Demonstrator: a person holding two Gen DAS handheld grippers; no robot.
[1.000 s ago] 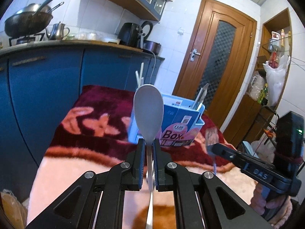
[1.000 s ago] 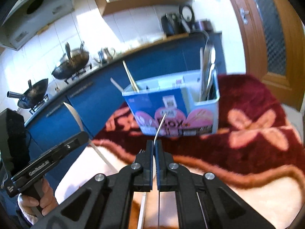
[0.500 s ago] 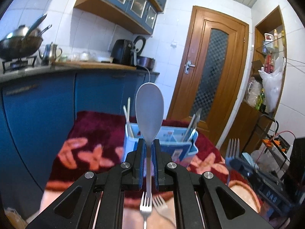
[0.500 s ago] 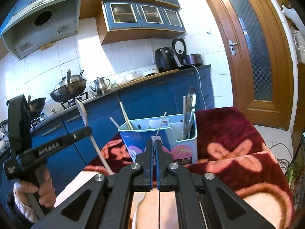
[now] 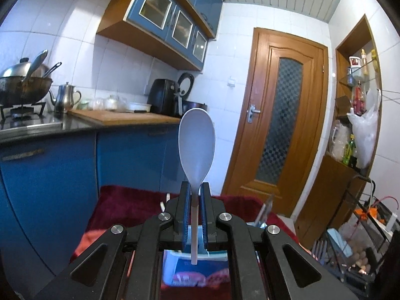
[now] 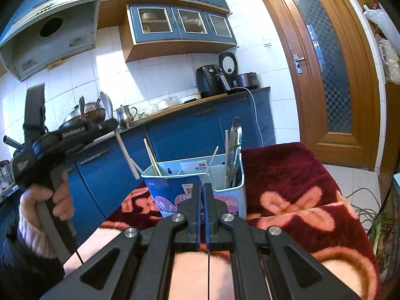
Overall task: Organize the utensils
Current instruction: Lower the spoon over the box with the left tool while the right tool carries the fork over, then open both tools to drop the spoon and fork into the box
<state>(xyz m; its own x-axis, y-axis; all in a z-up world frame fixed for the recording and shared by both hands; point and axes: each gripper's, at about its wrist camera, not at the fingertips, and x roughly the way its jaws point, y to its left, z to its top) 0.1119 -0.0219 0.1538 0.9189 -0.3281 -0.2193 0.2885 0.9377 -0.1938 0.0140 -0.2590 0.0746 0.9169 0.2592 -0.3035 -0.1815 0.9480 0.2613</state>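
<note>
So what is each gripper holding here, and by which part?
Left gripper: white spoon, gripped at the neck below its bowl. Right gripper: a thin utensil handle, edge-on; its kind cannot be told.

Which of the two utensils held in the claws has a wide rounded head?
The white spoon in the left claw. The right claw holds only a thin, edge-on utensil, with no wide head visible.

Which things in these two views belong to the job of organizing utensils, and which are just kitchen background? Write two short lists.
Part of the job:
- white spoon, clamped in the left gripper
- thin utensil, edge-on, in the right gripper
- blue box with compartments
- chopsticks and metal utensils standing in it

Just background:
- wok
- kettle
- air fryer
- door
</note>
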